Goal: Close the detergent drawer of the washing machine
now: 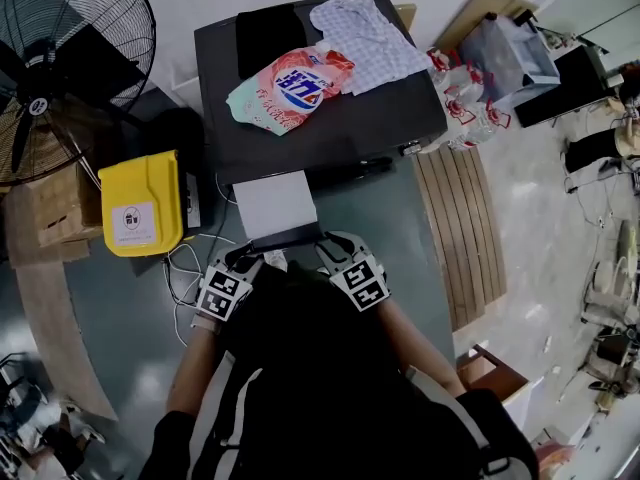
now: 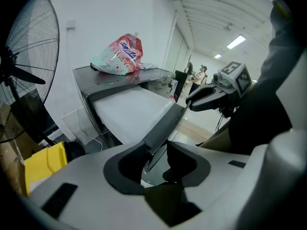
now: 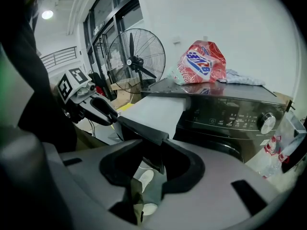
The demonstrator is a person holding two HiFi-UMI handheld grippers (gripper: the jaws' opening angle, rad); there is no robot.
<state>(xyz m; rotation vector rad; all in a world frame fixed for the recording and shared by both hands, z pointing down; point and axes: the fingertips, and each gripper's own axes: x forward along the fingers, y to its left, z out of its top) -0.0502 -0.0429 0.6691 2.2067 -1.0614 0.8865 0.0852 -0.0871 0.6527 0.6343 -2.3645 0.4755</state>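
Your left gripper [image 2: 157, 163] and right gripper [image 3: 152, 164] both stand with jaws parted, each straddling one end of the dark front of the white plastic detergent drawer [image 1: 275, 206], which juts fully out of the dark grey washing machine [image 1: 340, 133]

The left hand-held gripper [image 1: 250, 261] and right hand-held gripper [image 1: 335, 248] sit side by side, jaws seemingly slightly apart.

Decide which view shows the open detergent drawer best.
Head view: the whole detergent drawer shows from above, pulled out of the washing machine. Each gripper view shows only its dark front edge and part of its white top.
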